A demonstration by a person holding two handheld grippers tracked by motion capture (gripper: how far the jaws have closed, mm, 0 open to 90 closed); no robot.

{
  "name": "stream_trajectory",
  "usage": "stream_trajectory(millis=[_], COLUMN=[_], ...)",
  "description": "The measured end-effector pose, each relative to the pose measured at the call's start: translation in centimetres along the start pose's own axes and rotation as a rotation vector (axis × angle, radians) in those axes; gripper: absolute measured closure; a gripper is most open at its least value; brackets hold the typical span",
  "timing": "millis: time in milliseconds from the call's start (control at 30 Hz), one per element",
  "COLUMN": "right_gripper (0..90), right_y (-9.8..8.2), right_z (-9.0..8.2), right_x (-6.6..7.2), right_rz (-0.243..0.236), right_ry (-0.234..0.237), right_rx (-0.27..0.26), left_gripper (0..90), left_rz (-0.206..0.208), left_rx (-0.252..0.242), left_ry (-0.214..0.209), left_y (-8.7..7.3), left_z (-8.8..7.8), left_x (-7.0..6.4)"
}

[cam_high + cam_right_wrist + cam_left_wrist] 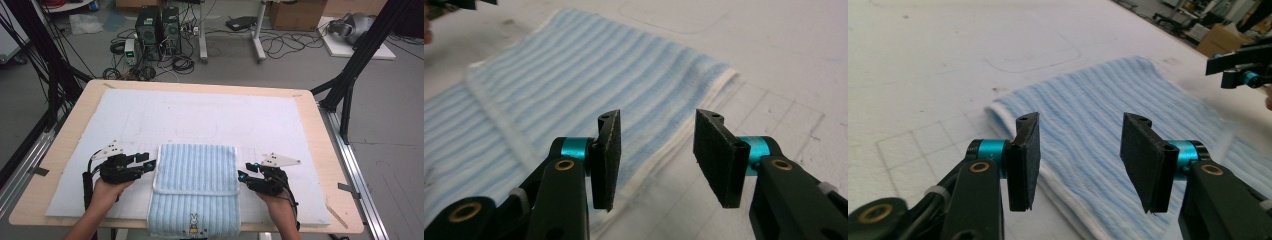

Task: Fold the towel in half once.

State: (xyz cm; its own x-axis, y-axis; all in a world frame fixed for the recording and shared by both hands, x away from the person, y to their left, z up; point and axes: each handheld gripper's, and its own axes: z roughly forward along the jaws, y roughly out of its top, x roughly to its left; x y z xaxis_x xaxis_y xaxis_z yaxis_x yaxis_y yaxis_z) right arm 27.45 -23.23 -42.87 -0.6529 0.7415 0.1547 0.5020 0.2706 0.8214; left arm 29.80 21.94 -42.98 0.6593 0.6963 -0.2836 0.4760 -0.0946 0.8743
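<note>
- The blue-and-white striped towel [194, 187] lies folded on the white mat [200, 120], at the near edge of the tabletop [65, 145]; its near end hangs a little over that edge, and a small rabbit picture [193, 221] sits on that end.
- A folded flap with a white hem runs across the towel, so the far part lies as a second layer over the near part.
- The person's left hand [106, 192] holds the left hand-held gripper [150, 165] just beside the towel's left edge, pointing toward it. In the left gripper view its jaws stand apart with nothing between the pads [1027, 160]; the towel's white-hemmed edge [1058, 185] lies below and beyond them.
- The person's right hand [279, 205] holds the right hand-held gripper [242, 175] just beside the towel's right edge, pointing inward. In the right gripper view its jaws are also parted, gripping nothing; the towel's hemmed edge [659, 160] lies under the gap, with the bare mat to the right.
- Each gripper carries a grey three-cornered plate [280, 160] on top.
- Faint pencil outlines and a grid are drawn on the mat beyond the towel.
- Past the tabletop, on the grey floor, stand 2 dark computer towers [159, 27] among loose cables, a white stand [230, 47] and cardboard boxes [297, 15].
</note>
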Motion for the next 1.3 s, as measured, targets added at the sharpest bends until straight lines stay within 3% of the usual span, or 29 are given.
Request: stream_trajectory(millis=[200,367,500,600,700,733,833,933,1000,1033,1067,1100,1200,1233,1300], right_gripper=[51.8,47.7,42.3,38.7,22.2,17.6,11.5,11.3,16.0,23.9,34.1,48.0,75.3,79.3,81.8], right_y=[1.1,1.9,2.5,2.9,3.1,3.1,3.3,3.5,3.6,3.6,3.7,3.8,3.8,3.8,3.8], right_z=[2.3,4.1,5.5,6.5,7.5,7.8,8.5,8.7,8.7,8.5,8.4,8.1,8.0,8.1,8.2], right_x=[-1.5,-2.3,-2.4,-2.3,-2.1,-2.0,-1.3,-1.3,-1.3,-1.3,-1.3,-1.3,-1.3,-1.3,-1.2], right_rz=[0.055,0.073,0.058,0.051,0.029,0.007,-0.044,-0.046,-0.050,-0.053,-0.048,-0.038,-0.018,-0.010,-0.022], right_ry=[-0.054,-0.091,-0.101,-0.114,-0.121,-0.098,-0.117,-0.113,-0.122,-0.120,-0.116,-0.104,-0.046,-0.017,-0.017], right_rx=[0.023,0.036,0.051,0.089,0.117,0.137,0.171,0.180,0.187,0.189,0.185,0.179,0.178,0.172,0.171], left_gripper=[46.5,42.7,41.8,41.8,41.7,42.5,48.4,60.3,71.0,75.7,78.4,80.0,82.6,82.8,83.1], left_rz=[-0.044,-0.069,-0.078,-0.066,-0.019,-0.014,0.015,0.058,0.078,0.081,0.088,0.077,0.028,0.016,0.001], left_rx=[0.031,0.090,0.139,0.160,0.175,0.176,0.182,0.197,0.205,0.207,0.211,0.216,0.208,0.208,0.207], left_ry=[0.061,0.091,0.111,0.098,0.117,0.122,0.133,0.130,0.122,0.114,0.114,0.108,0.088,0.083,0.077], left_y=[1.0,1.2,0.9,1.1,1.1,1.1,1.1,1.1,1.1,1.1,1.1,1.2,1.3,1.3,1.5], left_z=[2.3,4.5,5.9,6.4,6.7,6.7,6.8,6.9,7.0,7.1,7.2,7.2,7.4,7.5,7.7], left_x=[1.8,2.5,2.7,2.5,2.0,1.9,1.6,1.3,1.1,1.0,1.0,1.0,1.4,1.5,1.8])
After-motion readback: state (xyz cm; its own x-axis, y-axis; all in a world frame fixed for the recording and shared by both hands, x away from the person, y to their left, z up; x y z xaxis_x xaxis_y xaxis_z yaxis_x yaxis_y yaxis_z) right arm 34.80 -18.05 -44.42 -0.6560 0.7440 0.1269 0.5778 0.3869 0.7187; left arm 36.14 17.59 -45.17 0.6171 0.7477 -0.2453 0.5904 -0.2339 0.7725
